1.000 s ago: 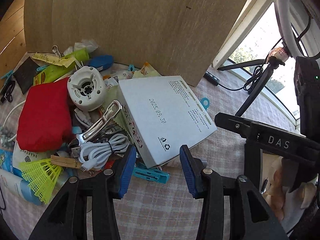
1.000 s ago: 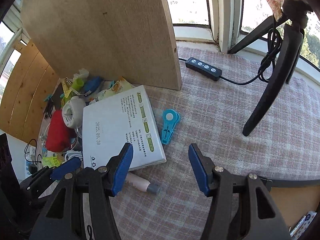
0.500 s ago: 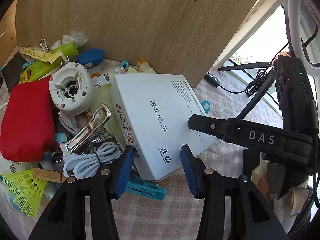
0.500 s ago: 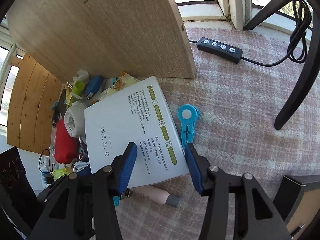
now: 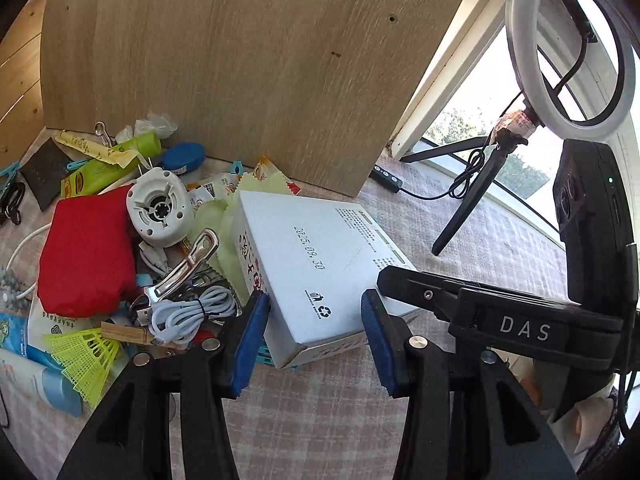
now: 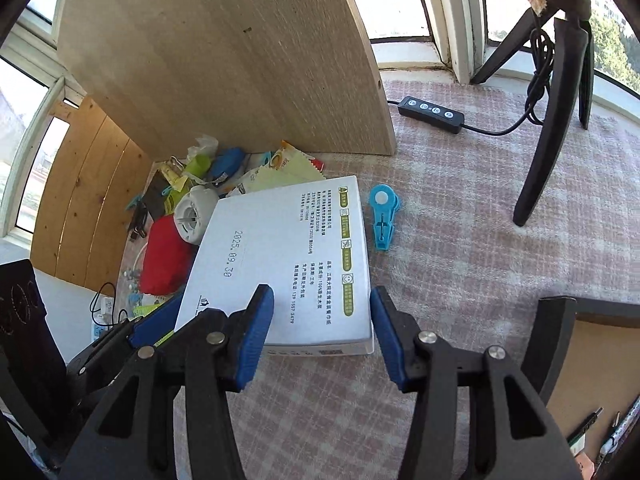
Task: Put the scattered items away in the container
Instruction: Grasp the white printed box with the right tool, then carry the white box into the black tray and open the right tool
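- The left claw point(image 5: 314, 338) is standing half wide, and the near corner of the white box point(image 5: 320, 264) is sitting between its blue pads point(image 5: 250, 344); I cannot tell if the pads are pressing on the box.
- The right claw point(image 6: 322, 330) is also standing rather wide, with the near edge of the same white box point(image 6: 280, 256) between its fingers; its right pad point(image 6: 386, 338) is lying just beside the box corner, and a firm grip is not visible.
- In the left wrist view, the right claw's black arm is reaching over the box from the right side of the left claw.
- Just left of the left claw, a coiled white cable point(image 5: 188, 314) and a metal clip point(image 5: 186, 268) are lying in the pile, with a yellow shuttlecock point(image 5: 86, 356) nearer to the camera.
- Further left and ahead, a red pouch point(image 5: 86, 256) is touching a round white fan point(image 5: 160, 208).
- Ahead and right of the right claw, a blue plastic clip point(image 6: 383, 216) is lying alone on the checked cloth of the desk point(image 6: 460, 240), near the box but apart from it.
- Behind the pile, a green tube point(image 5: 116, 160) and a blue case point(image 5: 184, 156) are lying against a wooden board point(image 5: 240, 60) that is standing upright.
- Far to the right, a black tripod leg point(image 6: 548, 144) is standing on the desk beside a cable remote point(image 6: 432, 114).
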Demonstrator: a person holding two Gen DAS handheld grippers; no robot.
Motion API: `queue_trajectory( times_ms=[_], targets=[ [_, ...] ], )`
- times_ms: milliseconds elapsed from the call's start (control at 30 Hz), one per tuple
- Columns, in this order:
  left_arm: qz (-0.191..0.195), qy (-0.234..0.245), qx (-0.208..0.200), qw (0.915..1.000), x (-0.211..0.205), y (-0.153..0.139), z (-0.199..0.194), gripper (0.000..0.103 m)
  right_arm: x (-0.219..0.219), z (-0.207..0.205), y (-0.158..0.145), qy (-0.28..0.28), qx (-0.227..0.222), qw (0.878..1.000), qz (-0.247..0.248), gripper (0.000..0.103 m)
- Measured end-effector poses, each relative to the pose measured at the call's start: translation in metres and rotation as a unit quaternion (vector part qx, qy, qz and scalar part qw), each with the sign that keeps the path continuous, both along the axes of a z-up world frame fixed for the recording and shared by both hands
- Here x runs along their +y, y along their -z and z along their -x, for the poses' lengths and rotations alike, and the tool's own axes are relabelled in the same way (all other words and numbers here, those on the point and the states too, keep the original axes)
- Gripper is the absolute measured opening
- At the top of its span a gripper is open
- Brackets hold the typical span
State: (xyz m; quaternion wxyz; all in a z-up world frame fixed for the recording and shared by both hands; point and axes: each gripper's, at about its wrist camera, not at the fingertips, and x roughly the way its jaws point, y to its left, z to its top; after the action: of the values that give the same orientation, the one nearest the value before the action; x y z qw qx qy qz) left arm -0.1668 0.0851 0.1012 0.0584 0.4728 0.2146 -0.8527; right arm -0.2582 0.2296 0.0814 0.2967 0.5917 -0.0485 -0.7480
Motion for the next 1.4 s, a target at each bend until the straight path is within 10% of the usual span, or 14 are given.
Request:
queue_trajectory(
  times_ms=[467, 933, 1400],
  targets=[
    [-0.002, 0.101, 0.035, 0.9942, 0.102, -0.044, -0.006, 0.045, 0.114, -0.04, -0.053, 0.067, 0.044, 0.997, -0.01, 0.049],
    [0.016, 0.261, 0.022, 0.965, 0.257, -0.043, 0.003, 0.05, 0.269, -0.078, -0.068, 0.182, 0.053, 0.981, -0.048, 0.049],
    [0.043, 0.254, 0.005, 0.9662, 0.247, -0.035, -0.017, 0.05, 0.279, -0.086, -0.062, 0.185, 0.065, 0.979, -0.059, 0.05]
  ],
)
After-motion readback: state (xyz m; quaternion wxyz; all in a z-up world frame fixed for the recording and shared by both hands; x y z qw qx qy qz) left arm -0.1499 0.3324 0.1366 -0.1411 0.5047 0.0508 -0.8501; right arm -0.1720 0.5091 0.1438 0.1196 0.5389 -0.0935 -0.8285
